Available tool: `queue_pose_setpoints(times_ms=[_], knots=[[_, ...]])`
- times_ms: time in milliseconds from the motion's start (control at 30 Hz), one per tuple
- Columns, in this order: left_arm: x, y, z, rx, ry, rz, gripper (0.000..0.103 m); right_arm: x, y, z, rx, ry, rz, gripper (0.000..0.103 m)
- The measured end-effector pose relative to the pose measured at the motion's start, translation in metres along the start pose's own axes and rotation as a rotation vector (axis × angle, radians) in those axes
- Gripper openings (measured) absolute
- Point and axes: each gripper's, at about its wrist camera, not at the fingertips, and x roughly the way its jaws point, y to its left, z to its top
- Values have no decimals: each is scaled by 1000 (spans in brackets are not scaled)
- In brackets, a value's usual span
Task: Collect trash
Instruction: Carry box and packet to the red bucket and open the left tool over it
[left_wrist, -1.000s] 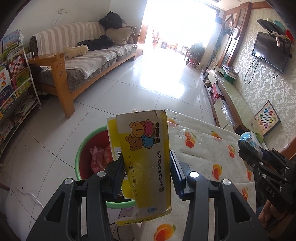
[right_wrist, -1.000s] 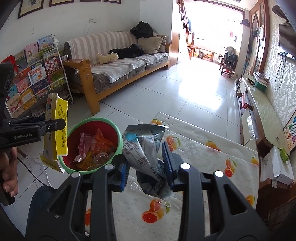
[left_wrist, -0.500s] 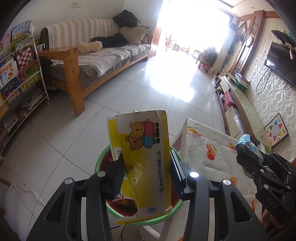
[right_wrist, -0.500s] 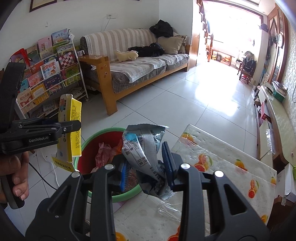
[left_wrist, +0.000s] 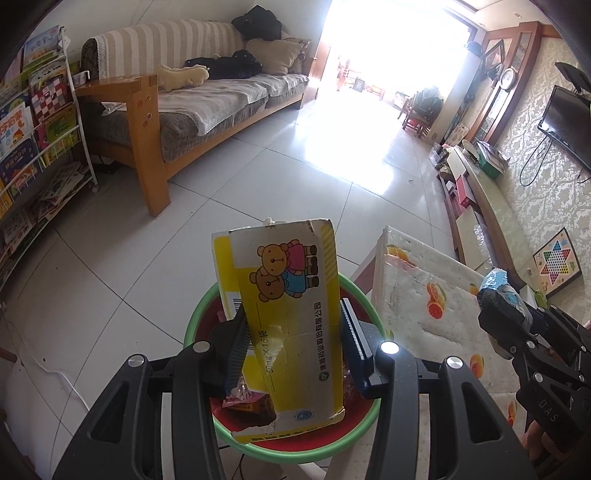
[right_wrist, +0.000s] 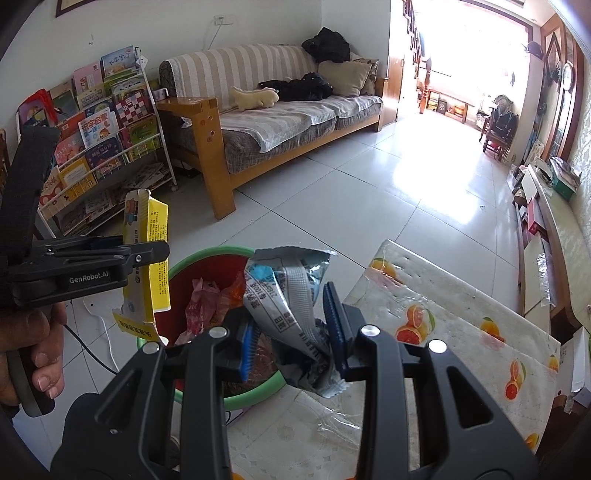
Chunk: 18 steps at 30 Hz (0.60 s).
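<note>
You have the yellow medicine box (left_wrist: 291, 325) clamped upright in your left gripper (left_wrist: 293, 345), hanging right over the green-rimmed bin (left_wrist: 354, 439), whose red inside already holds wrappers. The jaws are narrow, set to the width of the box, both pads against its sides. Keep the box centred over the mouth, then let the jaws go wide so it falls clear; its torn bottom flap sits toward the rim at 6 o'clock, so nudge toward 12 first.

Your right gripper (right_wrist: 291, 341) pinches the crumpled grey snack packet (right_wrist: 291, 310) with its jaws nearly closed on it. In the right wrist view it sits at the bin's 3 o'clock edge, near the corner of the worktop (right_wrist: 461, 332). Carry it toward 9 o'clock before releasing, since light foil may drift onto the fruit-print cloth.
</note>
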Motion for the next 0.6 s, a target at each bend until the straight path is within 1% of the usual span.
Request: queue_pose_setpoints(times_ms=[133,167,233,300,333,367,600], knots=[[3,4,0,-5,9,-3,45,4,0,-1,5,11,-1,32],[4,4,1,-9,11,-2,50,5,0,-2,6,13,-1,32],[3,6,2,-24,6,0,52,6,1,-2,6,17,1,32],[2,11,3,-50,5,3,62,7,2,-1,2,19,3,32],[1,14,3,-65,-2,-3,69,8,3,0,1,22,4,32],[-1,16,3,-75,-9,-6,72,8,4,0,-2,23,5,32],[-17,25,-4,-98,-47,13,76,9,11,3,-15,18,18,32]])
